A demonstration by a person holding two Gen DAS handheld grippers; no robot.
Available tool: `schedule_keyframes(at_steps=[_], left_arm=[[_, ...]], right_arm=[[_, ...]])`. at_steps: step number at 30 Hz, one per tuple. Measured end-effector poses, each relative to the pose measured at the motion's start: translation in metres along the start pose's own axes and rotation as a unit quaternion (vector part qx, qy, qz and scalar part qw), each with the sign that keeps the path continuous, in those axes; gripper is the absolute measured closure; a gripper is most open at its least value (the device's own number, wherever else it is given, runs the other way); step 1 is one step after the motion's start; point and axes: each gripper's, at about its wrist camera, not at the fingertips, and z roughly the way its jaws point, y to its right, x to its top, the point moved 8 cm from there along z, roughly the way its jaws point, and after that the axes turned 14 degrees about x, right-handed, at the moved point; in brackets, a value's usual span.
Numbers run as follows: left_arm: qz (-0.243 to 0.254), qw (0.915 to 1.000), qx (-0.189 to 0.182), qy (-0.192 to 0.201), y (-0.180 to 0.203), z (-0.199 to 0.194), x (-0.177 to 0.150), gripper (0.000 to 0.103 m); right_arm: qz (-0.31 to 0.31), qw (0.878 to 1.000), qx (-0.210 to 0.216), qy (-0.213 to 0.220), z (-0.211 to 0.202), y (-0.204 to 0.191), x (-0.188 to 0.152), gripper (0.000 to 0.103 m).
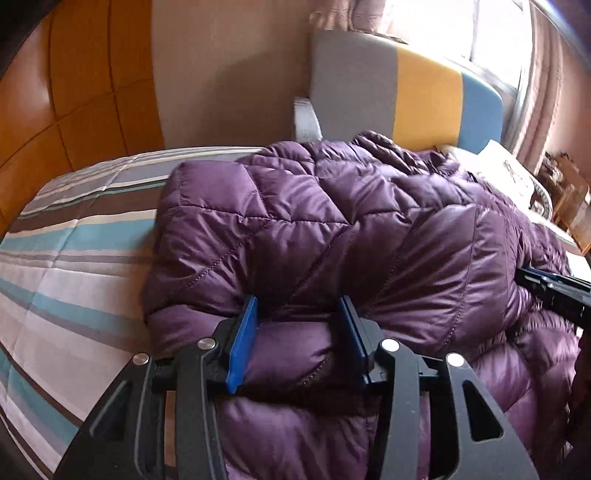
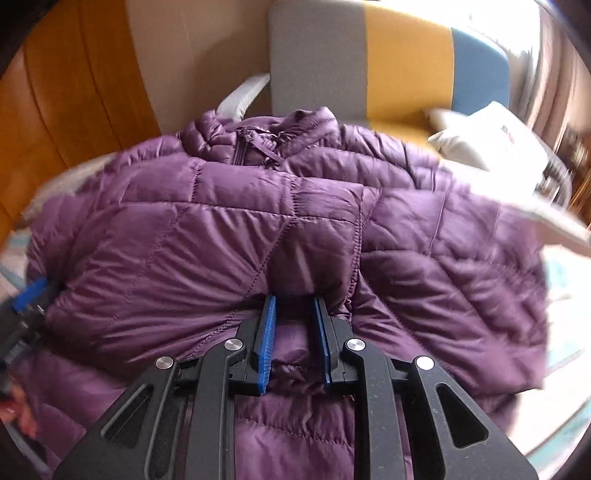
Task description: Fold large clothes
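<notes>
A purple quilted down jacket (image 1: pixel 332 221) lies across a striped bed cover (image 1: pixel 74 258), its lower part doubled over. My left gripper (image 1: pixel 298 306) is shut on a thick puffy fold at the jacket's near edge, the blue pads (image 1: pixel 242 343) squeezing it. In the right wrist view the jacket (image 2: pixel 184 240) fills the middle, its collar and zipper (image 2: pixel 255 144) at the far end. My right gripper (image 2: pixel 294 301) is shut on another fold of the near edge. Each gripper shows at the rim of the other's view: the right gripper (image 1: pixel 554 295), the left gripper (image 2: pixel 29 295).
A grey, yellow and blue headboard (image 1: pixel 406 85) stands behind the jacket, with a white pillow (image 2: pixel 491 144) at its right. Wooden panelling (image 1: pixel 74 92) runs along the left, and a bright window with curtains (image 1: pixel 461 26) at the far right. A hand (image 2: pixel 14 406) shows at the lower left.
</notes>
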Motion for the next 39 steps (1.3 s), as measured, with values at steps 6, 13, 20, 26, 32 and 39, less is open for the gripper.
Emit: schedule_keyframes(at_steps=[6, 13, 20, 26, 32, 39], left_arm=[[-0.044, 0.9986, -0.015, 0.023, -0.015, -0.026, 0.014, 0.045], [-0.009, 0.9992, 0.002, 0.038, 0.002, -0.013, 0.052, 0.043], [0.004, 0.9999, 0.016, -0.003, 0.006, 0.035, 0.042, 0.042], [0.016, 0.9996, 0.023, -0.008, 0.011, 0.043, 0.039, 0.042], [-0.004, 0.9996, 0.009, 0.025, 0.013, -0.003, 0.043, 0.033], [0.054, 0.998, -0.018, 0.028, 0.065, -0.01, 0.04, 0.026]], right_arm=[[-0.001, 0.998, 0.036, 0.046, -0.033, -0.014, 0.011, 0.084], [-0.029, 0.997, 0.063, 0.041, -0.017, -0.047, 0.041, 0.084], [-0.017, 1.0, 0.022, 0.001, 0.031, -0.025, 0.04, 0.084], [-0.024, 0.999, 0.016, 0.023, 0.037, -0.02, 0.034, 0.084], [0.019, 0.996, 0.061, 0.058, -0.014, -0.019, 0.03, 0.084], [0.036, 0.998, 0.041, 0.039, -0.009, 0.004, 0.013, 0.084]])
